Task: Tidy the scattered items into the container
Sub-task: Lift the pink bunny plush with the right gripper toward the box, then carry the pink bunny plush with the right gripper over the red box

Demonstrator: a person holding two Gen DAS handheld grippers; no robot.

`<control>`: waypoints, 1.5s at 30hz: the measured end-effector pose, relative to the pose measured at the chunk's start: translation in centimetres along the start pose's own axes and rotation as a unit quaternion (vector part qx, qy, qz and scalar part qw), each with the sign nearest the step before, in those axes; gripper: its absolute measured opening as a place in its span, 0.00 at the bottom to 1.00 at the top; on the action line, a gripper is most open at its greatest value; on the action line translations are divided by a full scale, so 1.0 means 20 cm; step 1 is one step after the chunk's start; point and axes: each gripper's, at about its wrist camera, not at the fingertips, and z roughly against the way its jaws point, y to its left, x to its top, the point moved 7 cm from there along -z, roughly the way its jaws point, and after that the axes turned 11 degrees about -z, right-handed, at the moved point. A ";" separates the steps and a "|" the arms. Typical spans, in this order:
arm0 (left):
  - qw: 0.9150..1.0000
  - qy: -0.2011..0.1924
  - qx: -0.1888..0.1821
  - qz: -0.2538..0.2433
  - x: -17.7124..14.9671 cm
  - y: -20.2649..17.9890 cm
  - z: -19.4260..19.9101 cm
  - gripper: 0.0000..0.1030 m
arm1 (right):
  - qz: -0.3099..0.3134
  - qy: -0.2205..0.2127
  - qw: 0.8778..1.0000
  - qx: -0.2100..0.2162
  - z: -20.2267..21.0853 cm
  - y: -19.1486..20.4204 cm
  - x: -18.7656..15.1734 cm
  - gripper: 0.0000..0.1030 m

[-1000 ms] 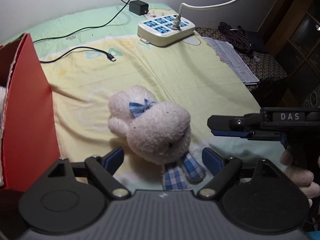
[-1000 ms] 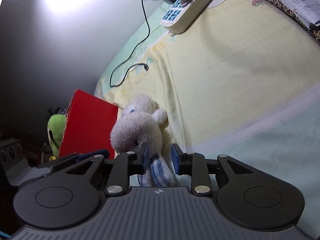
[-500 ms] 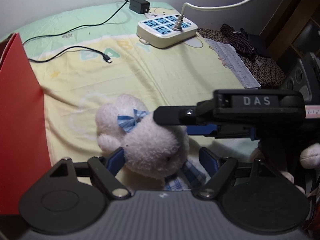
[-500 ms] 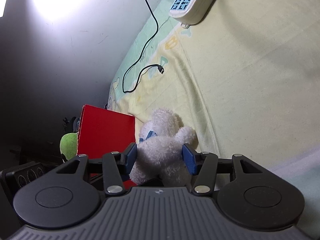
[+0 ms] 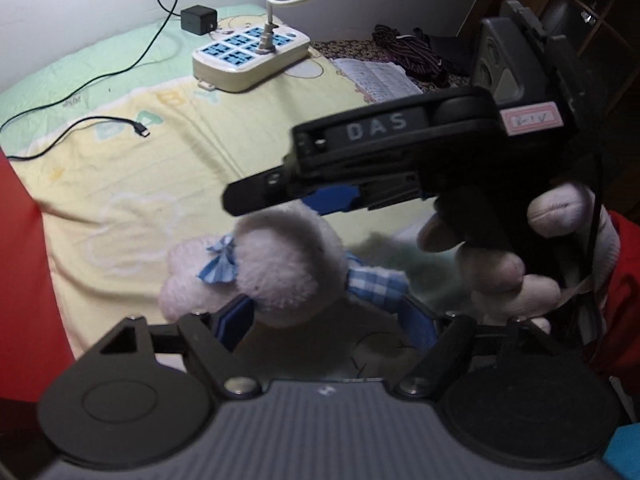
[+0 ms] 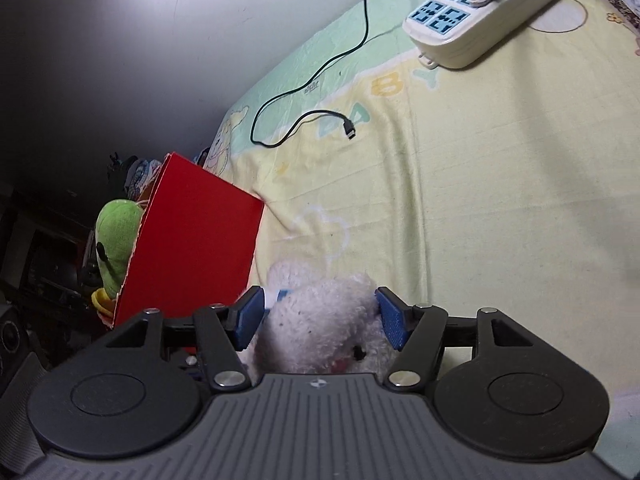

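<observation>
A white plush rabbit [image 5: 280,264] with a blue checked bow and checked ears lies on the yellow bed sheet. It also shows in the right wrist view [image 6: 320,324]. My left gripper [image 5: 328,324] is open, its blue pads either side of the rabbit's near part. My right gripper [image 6: 320,316] straddles the rabbit's head with both pads against the fur; in the left wrist view it [image 5: 320,196] hangs just above the rabbit. The red box [image 6: 192,252] stands to the left, a green plush [image 6: 116,236] inside it.
A white power strip [image 5: 250,54] with a plugged cable sits at the far side of the bed. A black charger [image 5: 198,20] and its cable [image 5: 92,124] trail across the sheet. Papers [image 5: 376,80] and dark cords [image 5: 408,52] lie at the far right.
My right gripper has come down over the rabbit and spread around its head. The rabbit has shifted, its checked ears now lying to the right. My left gripper stayed open around it.
</observation>
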 end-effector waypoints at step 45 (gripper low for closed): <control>0.993 0.067 0.067 0.071 -0.07 0.31 -0.03 0.66 | -0.271 -0.058 0.955 0.103 0.18 -0.32 -0.32 0.49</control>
